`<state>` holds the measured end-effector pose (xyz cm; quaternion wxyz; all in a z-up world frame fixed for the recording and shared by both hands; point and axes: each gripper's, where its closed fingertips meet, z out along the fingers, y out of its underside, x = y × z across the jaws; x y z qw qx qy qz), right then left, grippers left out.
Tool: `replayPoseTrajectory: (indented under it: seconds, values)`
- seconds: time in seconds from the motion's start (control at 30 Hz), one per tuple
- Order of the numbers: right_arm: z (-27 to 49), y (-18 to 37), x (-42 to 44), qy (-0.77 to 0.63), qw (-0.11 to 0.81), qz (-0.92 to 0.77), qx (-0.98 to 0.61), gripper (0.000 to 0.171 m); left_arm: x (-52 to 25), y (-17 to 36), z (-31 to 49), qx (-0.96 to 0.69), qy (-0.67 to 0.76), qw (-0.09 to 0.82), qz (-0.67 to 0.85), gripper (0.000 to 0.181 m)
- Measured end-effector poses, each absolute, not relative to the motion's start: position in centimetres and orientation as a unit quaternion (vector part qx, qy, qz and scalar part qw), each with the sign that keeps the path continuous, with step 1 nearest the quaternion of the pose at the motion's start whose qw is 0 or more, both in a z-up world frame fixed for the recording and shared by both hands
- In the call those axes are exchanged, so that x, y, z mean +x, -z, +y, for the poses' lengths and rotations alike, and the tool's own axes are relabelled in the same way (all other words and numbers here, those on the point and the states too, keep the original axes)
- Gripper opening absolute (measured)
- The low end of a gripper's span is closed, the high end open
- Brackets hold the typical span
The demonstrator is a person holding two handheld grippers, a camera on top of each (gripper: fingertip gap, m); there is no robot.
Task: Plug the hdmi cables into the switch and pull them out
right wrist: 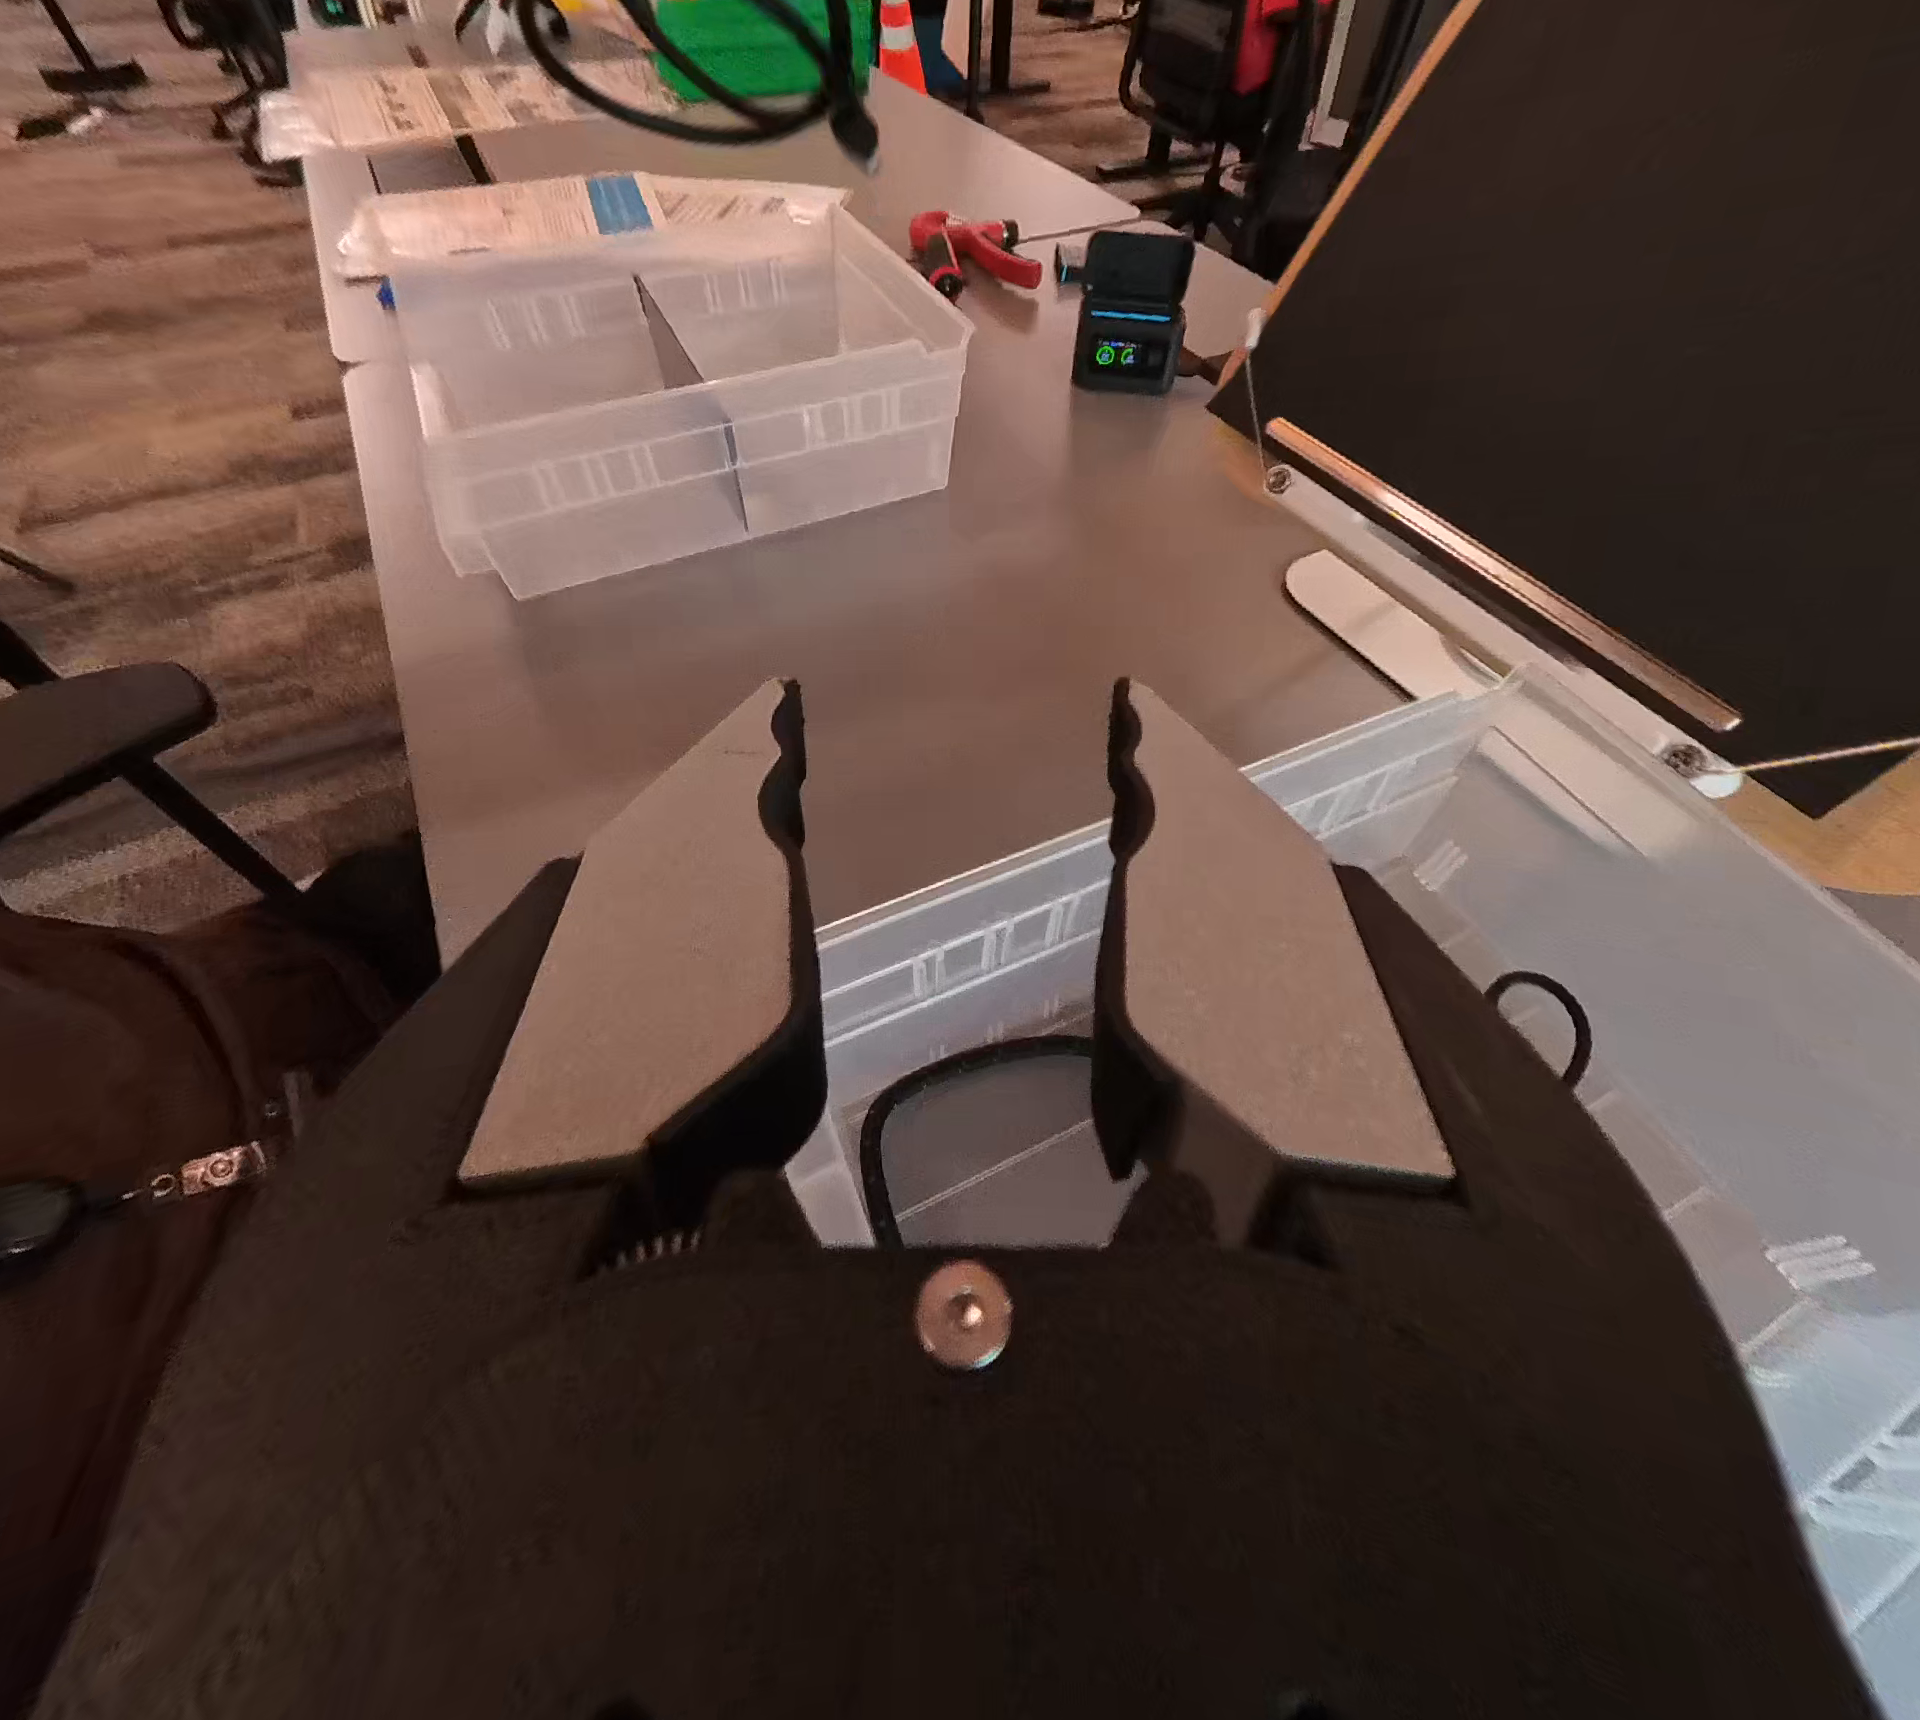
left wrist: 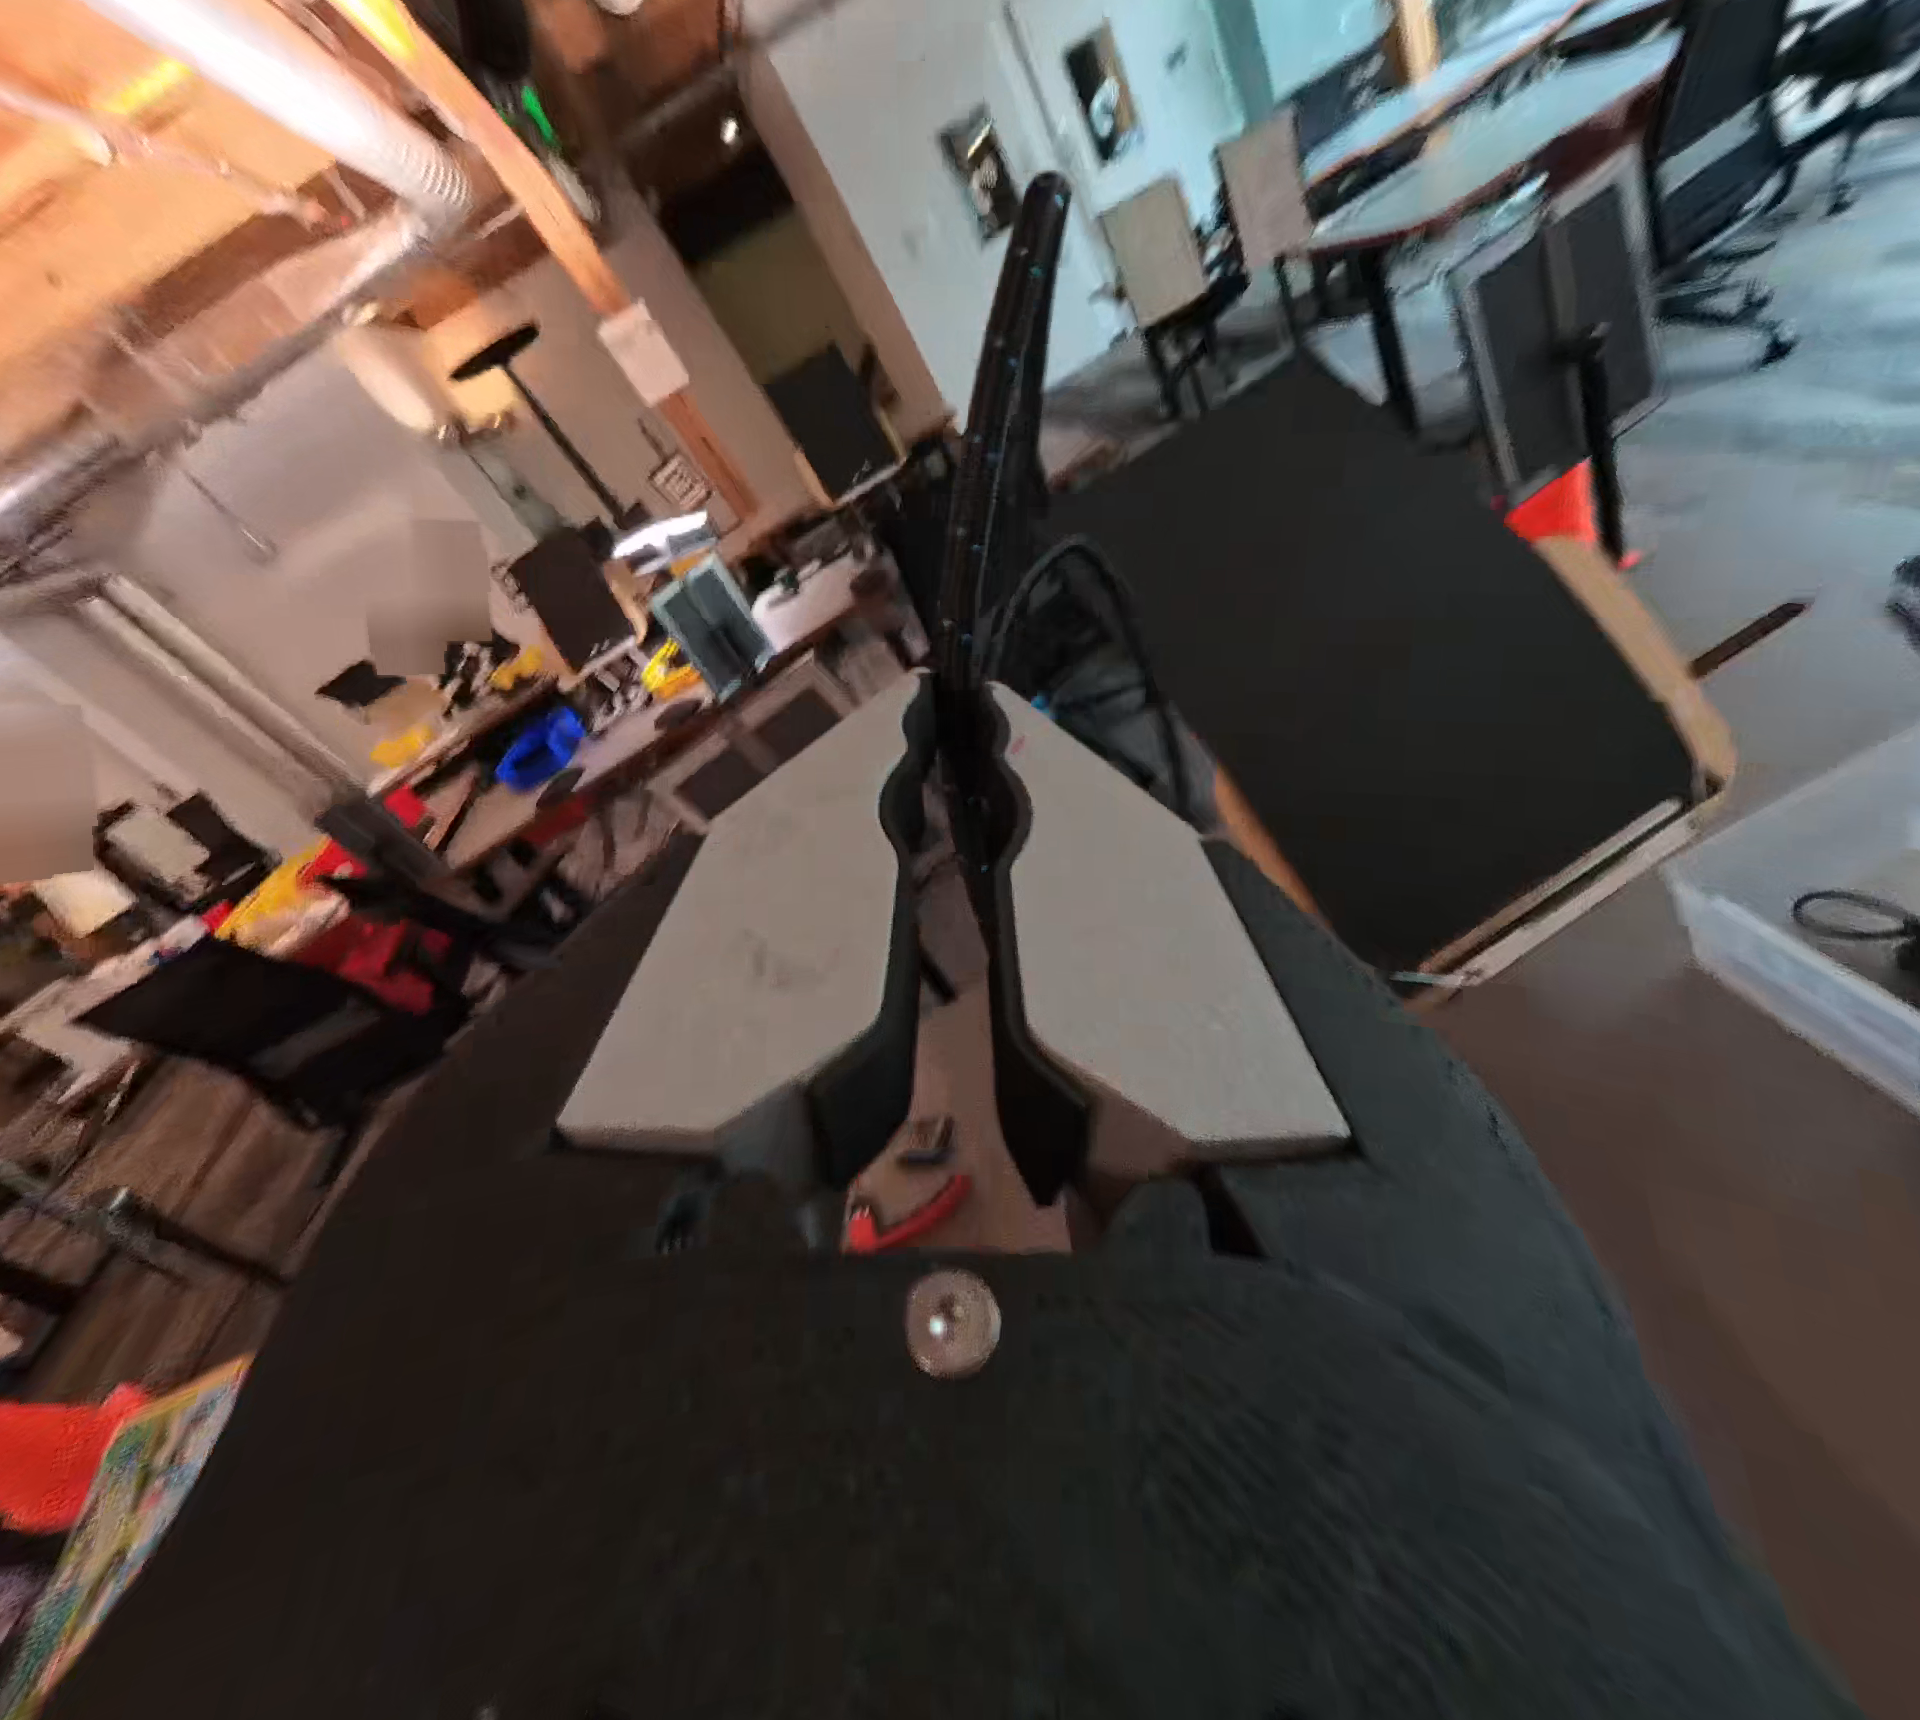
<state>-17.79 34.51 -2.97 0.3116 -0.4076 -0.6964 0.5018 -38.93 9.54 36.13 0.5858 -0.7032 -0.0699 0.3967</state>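
Note:
In the left wrist view my left gripper [left wrist: 956, 709] is shut on a black HDMI cable [left wrist: 1003, 423] and holds it up in the air; a stiff length of the cable sticks up past the fingertips. In the right wrist view my right gripper [right wrist: 954, 694] is open and empty, low over the near clear bin [right wrist: 1039, 891]. A black cable [right wrist: 935, 1078] lies coiled in that bin, below the fingers. Another black cable loop [right wrist: 665, 101] hangs in the air at the far end of the table, its connector [right wrist: 857, 148] pointing down. I see no switch in either view.
A divided clear bin [right wrist: 686, 423] stands mid-table. A red hand tool [right wrist: 971, 252] and a small black device with a lit screen [right wrist: 1130, 320] lie beyond it. A black board [right wrist: 1610, 268] leans at the right. A green basket [right wrist: 758, 44] and an orange cone [right wrist: 899, 8] stand farther back. The left gripper's tips are roughly 50 cm from the right gripper's.

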Motion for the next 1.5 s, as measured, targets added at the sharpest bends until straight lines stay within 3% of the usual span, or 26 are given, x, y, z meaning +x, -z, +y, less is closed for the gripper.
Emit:
replayPoseTrajectory:
  seconds: [0.17,0.5,0.63,0.83,0.97,1.0,1.07,1.1,1.17,1.23,1.37,1.5]
  values:
    - [31.9,2.4,-17.4,-0.537,0.271,-0.703,-0.380,0.063,-33.2,-36.8,12.7,-0.729,-0.321,0.605,0.000,0.005]
    - [29.2,0.7,-16.2,-0.623,0.207,-0.682,-0.322,0.076,-23.4,-26.6,17.4,-0.783,-0.109,0.593,0.154,0.004]
    - [32.0,2.4,-18.8,-0.578,0.265,-0.672,-0.380,0.071,-18.8,-24.7,18.6,-0.773,-0.096,0.590,0.210,0.004]
    - [29.6,1.9,-18.6,-0.621,0.217,-0.668,-0.348,0.073,-13.6,-26.0,20.5,-0.751,-0.119,0.584,0.286,0.005]
    - [25.8,-0.1,-16.4,-0.683,0.160,-0.663,-0.261,0.075,-12.6,-22.6,22.1,-0.766,-0.099,0.557,0.304,0.004]
    - [25.0,-0.6,-15.6,-0.697,0.142,-0.661,-0.236,0.074,-12.7,-21.5,22.5,-0.769,-0.098,0.553,0.305,0.003]
    - [23.5,-0.2,-14.0,-0.701,0.112,-0.680,-0.185,0.042,-12.9,-20.0,23.1,-0.768,-0.090,0.559,0.301,0.003]
    - [22.9,0.4,-13.7,-0.694,0.105,-0.691,-0.172,0.037,-12.8,-19.5,23.3,-0.768,-0.078,0.561,0.299,0.003]
    - [21.9,0.9,-13.6,-0.688,0.095,-0.701,-0.161,0.060,-13.1,-18.8,23.7,-0.772,-0.068,0.560,0.291,0.004]
    - [21.1,0.9,-13.0,-0.689,0.074,-0.706,-0.146,0.064,-13.5,-18.5,24.1,-0.775,-0.069,0.560,0.283,0.003]
    - [21.6,0.6,-14.5,-0.694,0.103,-0.691,-0.175,0.057,-13.3,-18.3,24.3,-0.776,-0.062,0.561,0.280,0.004]
    - [20.5,-0.5,-14.5,-0.727,0.085,-0.660,-0.169,0.039,-13.1,-17.5,24.7,-0.778,-0.057,0.560,0.279,0.004]
